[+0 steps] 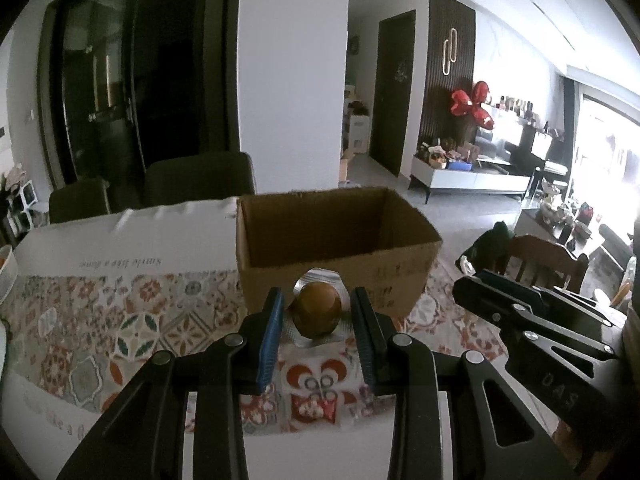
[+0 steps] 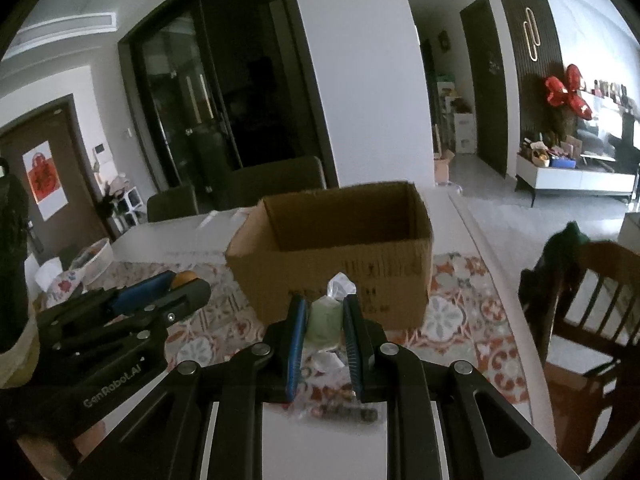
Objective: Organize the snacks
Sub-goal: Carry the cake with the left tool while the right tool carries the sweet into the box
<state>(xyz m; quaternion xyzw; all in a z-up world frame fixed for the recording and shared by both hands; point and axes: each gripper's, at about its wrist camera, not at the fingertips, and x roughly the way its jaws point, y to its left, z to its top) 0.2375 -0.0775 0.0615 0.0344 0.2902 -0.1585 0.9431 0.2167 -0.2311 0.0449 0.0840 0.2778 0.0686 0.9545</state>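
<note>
cardboard box (image 1: 336,240): floor hidden by near wall | box print (image 2: 360,294): blurred | bowl (image 1: 6,276): cut by edge

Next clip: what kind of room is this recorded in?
Most likely a home dining area open to a living room: a table with a patterned tablecloth, dining chairs behind it, and a low white media cabinet with clutter across the tiled floor.
</note>
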